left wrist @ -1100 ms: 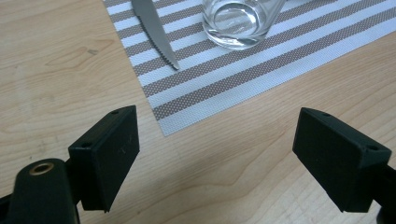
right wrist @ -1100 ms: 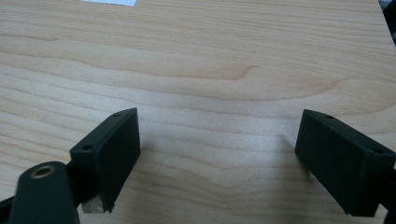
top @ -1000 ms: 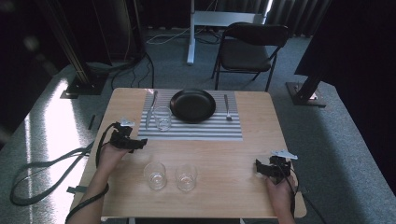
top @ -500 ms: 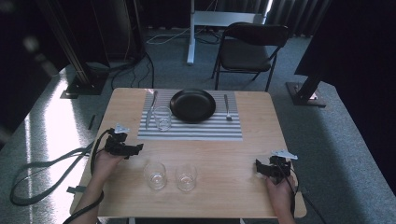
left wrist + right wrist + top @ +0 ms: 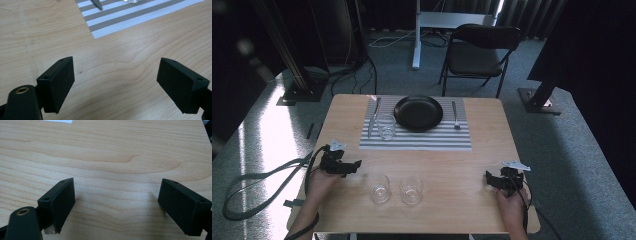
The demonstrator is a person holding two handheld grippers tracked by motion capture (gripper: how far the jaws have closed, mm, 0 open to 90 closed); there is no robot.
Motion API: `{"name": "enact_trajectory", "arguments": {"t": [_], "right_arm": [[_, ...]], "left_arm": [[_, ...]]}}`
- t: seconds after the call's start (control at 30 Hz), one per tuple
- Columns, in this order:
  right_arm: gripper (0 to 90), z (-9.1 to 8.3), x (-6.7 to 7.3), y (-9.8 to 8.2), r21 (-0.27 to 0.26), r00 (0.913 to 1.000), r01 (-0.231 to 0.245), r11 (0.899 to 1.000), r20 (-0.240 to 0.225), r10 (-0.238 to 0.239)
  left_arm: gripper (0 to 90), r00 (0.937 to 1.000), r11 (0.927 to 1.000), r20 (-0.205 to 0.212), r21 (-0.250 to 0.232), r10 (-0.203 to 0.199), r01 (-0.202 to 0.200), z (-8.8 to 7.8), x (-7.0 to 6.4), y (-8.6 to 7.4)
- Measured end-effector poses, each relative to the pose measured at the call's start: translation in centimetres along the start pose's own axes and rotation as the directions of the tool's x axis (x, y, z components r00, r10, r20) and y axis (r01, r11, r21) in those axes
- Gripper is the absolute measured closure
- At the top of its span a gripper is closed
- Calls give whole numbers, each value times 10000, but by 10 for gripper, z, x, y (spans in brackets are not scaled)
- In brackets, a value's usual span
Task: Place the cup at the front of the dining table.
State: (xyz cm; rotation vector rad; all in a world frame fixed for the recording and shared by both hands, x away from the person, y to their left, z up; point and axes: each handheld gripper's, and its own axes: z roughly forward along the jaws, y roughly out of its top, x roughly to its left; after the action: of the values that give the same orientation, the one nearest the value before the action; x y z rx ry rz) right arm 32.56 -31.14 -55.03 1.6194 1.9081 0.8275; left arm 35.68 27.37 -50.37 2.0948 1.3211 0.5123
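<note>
Left gripper (image 5: 354,164): I read the jaws as standing wide apart with nothing between them; the left gripper view shows bare wood in the gap.
Left gripper position: near the table's left edge, jaws pointing toward the left glass.
Right gripper (image 5: 488,180): I see the jaws spread wide and empty over bare wood, close to the table's right front corner.
Left glass (image 5: 380,188): upright on the table (image 5: 492,125), near the left gripper, apart from it.
Right glass (image 5: 411,189): upright, just beside the left glass, well apart from the right gripper.
Third glass (image 5: 386,126): upright on the striped mat (image 5: 422,140), between knife (image 5: 373,117) and plate (image 5: 418,113).
Fork (image 5: 455,115): on the mat, right of the plate.
Mat corner (image 5: 98,32): I see it ahead of the left gripper in its own view.
</note>
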Motion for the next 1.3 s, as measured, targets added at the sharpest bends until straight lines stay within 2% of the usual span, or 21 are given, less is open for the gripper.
{"name": "enact_trajectory", "arguments": {"t": [0.1, 0.2, 0.33, 0.43, 0.6, 0.9, 1.1, 1.3], "right_arm": [[135, 0, 0, 0, -1, 10000, 4, 10000, 1, -4], [136, 0, 0, 0, 6, 10000, -19, 10000, 10, 19], [136, 0, 0, 0, 5, 10000, -28, 10000, 9, 28], [136, 0, 0, 0, 4, 10000, -24, 10000, 10, 24], [136, 0, 0, 0, 9, 10000, -36, 10000, 21, 36], [136, 0, 1, 0, 9, 10000, -50, 10000, 36, 50], [136, 0, 1, 0, 9, 10000, -50, 10000, 37, 50], [136, 0, 1, 0, 7, 10000, -56, 10000, 37, 56]], "left_arm": [[152, 9998, 9998, 20, -102, -184, 184, -2, 2, -7], [152, 9998, 9999, -68, -52, -161, 161, -3, 1, -13], [152, 10000, 9997, -66, 246, 39, -37, -1, -2, -21], [152, 10000, 9999, 70, 163, -17, 16, -3, -4, -27], [152, 9999, 9999, -110, 72, 82, -81, -9, -7, -34], [151, 9988, 9991, -351, 249, 351, -343, -13, -12, -47], [152, 9995, 10000, -321, 70, 54, -52, -19, -10, -56], [152, 9990, 9999, -452, 150, -71, 78, -22, -9, -64]]}}
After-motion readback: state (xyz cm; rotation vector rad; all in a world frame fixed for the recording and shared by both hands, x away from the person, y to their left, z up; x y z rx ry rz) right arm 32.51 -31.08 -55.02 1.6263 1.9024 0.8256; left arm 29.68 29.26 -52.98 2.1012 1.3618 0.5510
